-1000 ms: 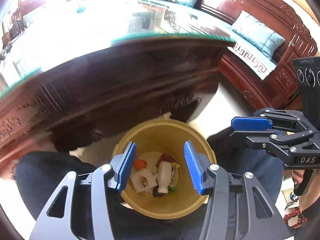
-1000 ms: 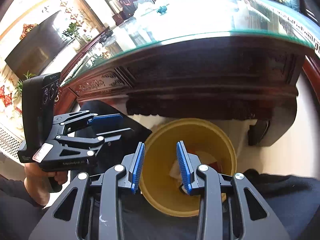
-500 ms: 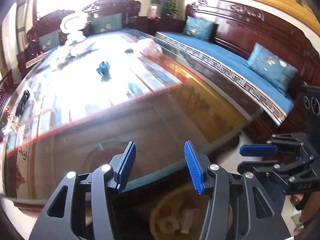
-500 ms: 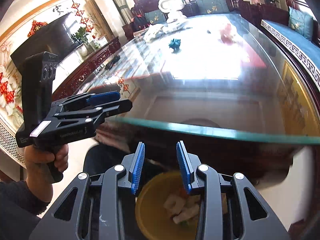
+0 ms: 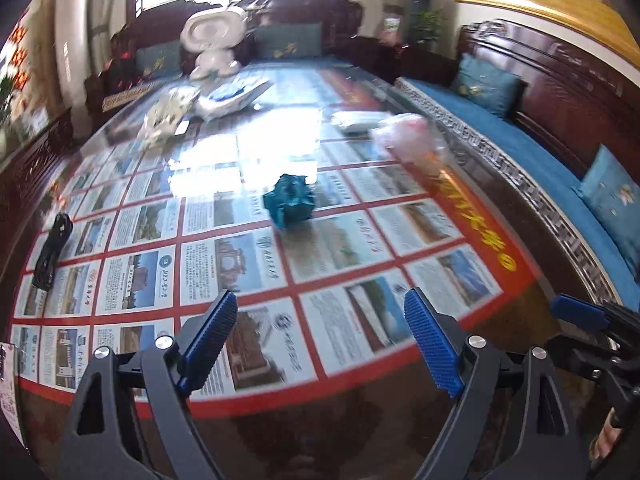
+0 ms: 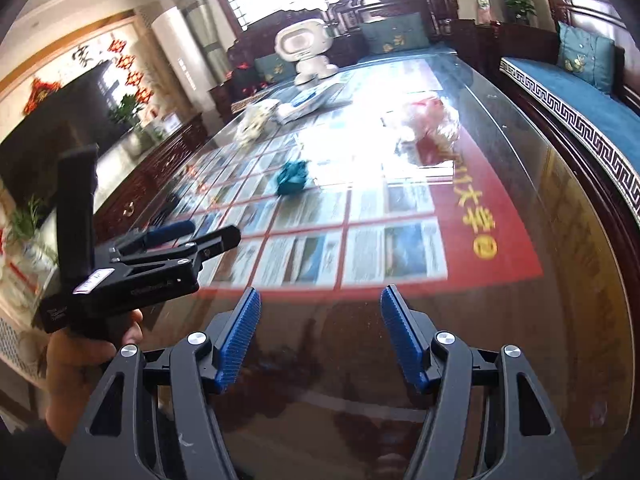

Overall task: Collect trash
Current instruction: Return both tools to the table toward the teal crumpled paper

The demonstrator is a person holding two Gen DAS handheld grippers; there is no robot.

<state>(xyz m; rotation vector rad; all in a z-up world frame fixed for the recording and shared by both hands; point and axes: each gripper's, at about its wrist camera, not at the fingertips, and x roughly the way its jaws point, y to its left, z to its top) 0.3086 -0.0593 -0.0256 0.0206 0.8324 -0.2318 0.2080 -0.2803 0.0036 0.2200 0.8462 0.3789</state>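
A crumpled teal paper ball (image 5: 290, 202) (image 6: 292, 178) lies mid-table on the glass-topped table (image 5: 352, 248) (image 6: 520, 320). Further back right sits a crinkled pink and clear plastic bag (image 5: 408, 136) (image 6: 430, 118). A white crumpled wrapper (image 5: 166, 114) (image 6: 254, 120) lies at the back left. My left gripper (image 5: 320, 304) (image 6: 212, 232) hovers over the near table edge, its jaws opening with nothing between them. My right gripper (image 6: 320, 296) is beside it, jaws also opening and empty. One of its blue pads (image 5: 576, 312) shows at the right edge of the left wrist view.
A white robot figure (image 5: 214, 40) (image 6: 306, 46) stands at the table's far end, with a white and blue packet (image 5: 232, 96) in front of it. A black cable bundle (image 5: 52, 248) lies at the left. A carved wooden sofa (image 5: 540, 152) with blue cushions runs along the right.
Both grippers have risen from over the yellow bin below the table edge to above the tabletop. The bin has dropped out of view. Both pairs of jaws stand wider.
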